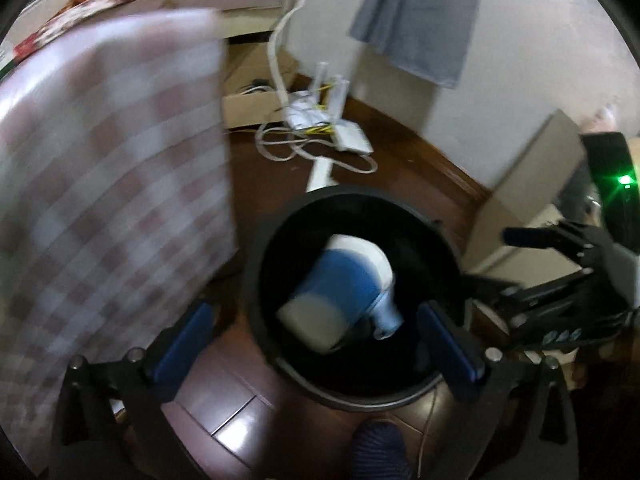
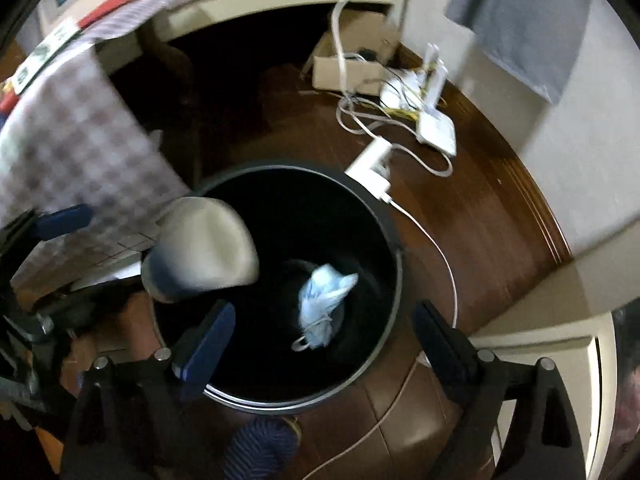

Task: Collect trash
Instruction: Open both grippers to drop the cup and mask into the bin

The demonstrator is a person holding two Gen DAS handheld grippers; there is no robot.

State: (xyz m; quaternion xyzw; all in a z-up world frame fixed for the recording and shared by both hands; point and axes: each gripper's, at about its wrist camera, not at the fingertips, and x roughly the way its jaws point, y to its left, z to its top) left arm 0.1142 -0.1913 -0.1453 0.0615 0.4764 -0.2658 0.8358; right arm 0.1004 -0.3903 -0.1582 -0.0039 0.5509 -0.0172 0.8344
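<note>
Both tools hung over a black bin (image 2: 394, 240) at the centre of each frame. The left tool (image 1: 316, 332) stood spread wide, with a blurred blue-and-white cup (image 1: 336, 292) between its blue pads but touching neither, above the bin's mouth. The right tool (image 2: 326, 340) was also spread and empty. A crumpled pale blue mask (image 2: 324, 304) lay deep in the bin. A checked cloth (image 1: 104, 160) filled the left wrist view's left side.

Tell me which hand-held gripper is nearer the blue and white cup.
Left. The cup sits between the left hand-held gripper's open fingers over the bin; the right hand-held gripper is off to its side, above the crumpled mask.
</note>
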